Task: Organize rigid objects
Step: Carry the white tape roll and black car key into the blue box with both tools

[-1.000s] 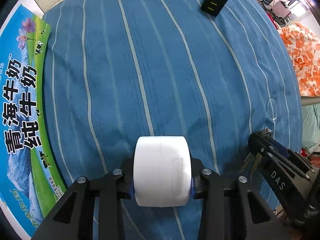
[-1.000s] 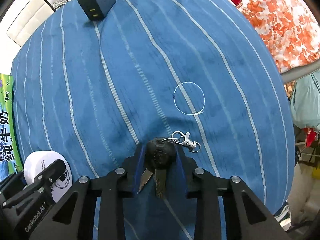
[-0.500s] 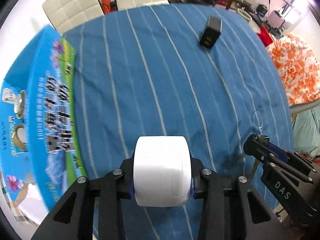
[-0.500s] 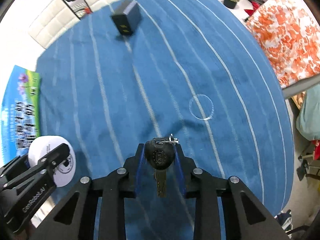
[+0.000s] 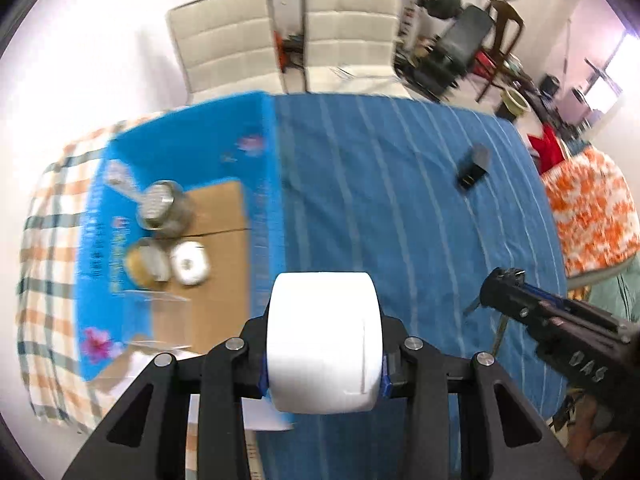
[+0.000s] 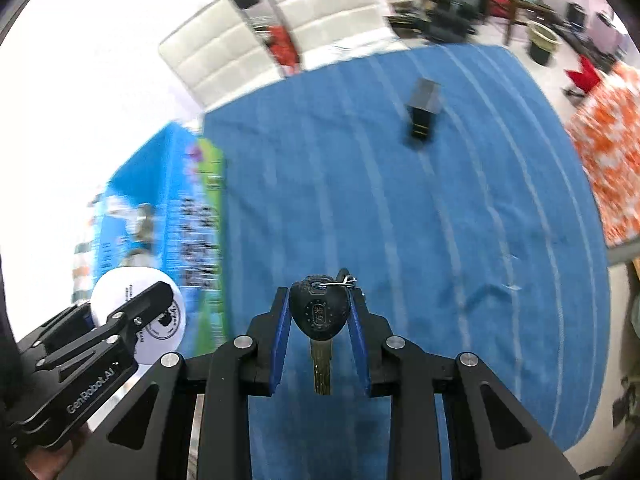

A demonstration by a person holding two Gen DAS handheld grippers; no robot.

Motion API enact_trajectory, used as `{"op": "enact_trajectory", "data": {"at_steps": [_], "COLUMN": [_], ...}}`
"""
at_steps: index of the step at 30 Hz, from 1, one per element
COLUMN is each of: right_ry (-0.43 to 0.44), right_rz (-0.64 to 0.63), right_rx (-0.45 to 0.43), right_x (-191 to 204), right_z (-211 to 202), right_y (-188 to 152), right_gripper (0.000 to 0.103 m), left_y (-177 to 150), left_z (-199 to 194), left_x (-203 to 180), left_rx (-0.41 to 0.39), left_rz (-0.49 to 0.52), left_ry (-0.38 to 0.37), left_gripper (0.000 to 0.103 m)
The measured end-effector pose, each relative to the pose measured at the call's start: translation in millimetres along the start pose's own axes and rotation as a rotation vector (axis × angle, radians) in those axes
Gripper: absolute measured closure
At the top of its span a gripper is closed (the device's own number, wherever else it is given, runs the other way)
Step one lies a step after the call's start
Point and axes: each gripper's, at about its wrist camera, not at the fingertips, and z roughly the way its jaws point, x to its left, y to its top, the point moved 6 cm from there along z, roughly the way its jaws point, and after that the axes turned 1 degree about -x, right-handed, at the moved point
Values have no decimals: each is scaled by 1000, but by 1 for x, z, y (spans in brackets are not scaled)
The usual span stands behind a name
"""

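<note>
The white tape roll [image 5: 323, 343] is clamped in the left claw [image 5: 323, 364], held above the blue-striped worktop [image 5: 400, 208] beside the open carton [image 5: 216, 240]. The right claw [image 6: 319, 316] pinches a black-headed key [image 6: 319, 312]. Both look mid-carry; next, each needs lowering into the carton and releasing.

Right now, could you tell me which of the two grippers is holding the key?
The right gripper: the black-headed key sits between its fingers, while the left gripper clamps a white roll.
</note>
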Motion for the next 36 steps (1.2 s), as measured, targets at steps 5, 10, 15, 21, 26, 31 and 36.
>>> {"op": "enact_trajectory", "data": {"at_steps": [5,10,15,21,26,31,36], "right_ry": [105,191,225,217,184,145,84], "right_rz": [-74,-155,-217,-250,-241,-232,-299], "right_rx": [3,22,67,154,257,335,371], "right_x": [65,131,179,217,226,229,240], "right_z": [-9,-6,18,71,131,177,206], "right_y": [13,26,31,31,26,23,20], "right_gripper": [73,73,73,73,73,73,73], "left_y": [-10,-29,-49,-58,-65,-73,-79], "left_z": [4,33,68,86,99,113,126], "left_x": [56,99,115,118,122,127,139], "left_rx": [9,81,147,168,174,180,202], "left_rz": [-67,-150,-206,-243,-280,-307,-369], "left_ry": [62,62,22,-9,-19,1,-5], "left_gripper": [68,68,68,68,68,68,68]}}
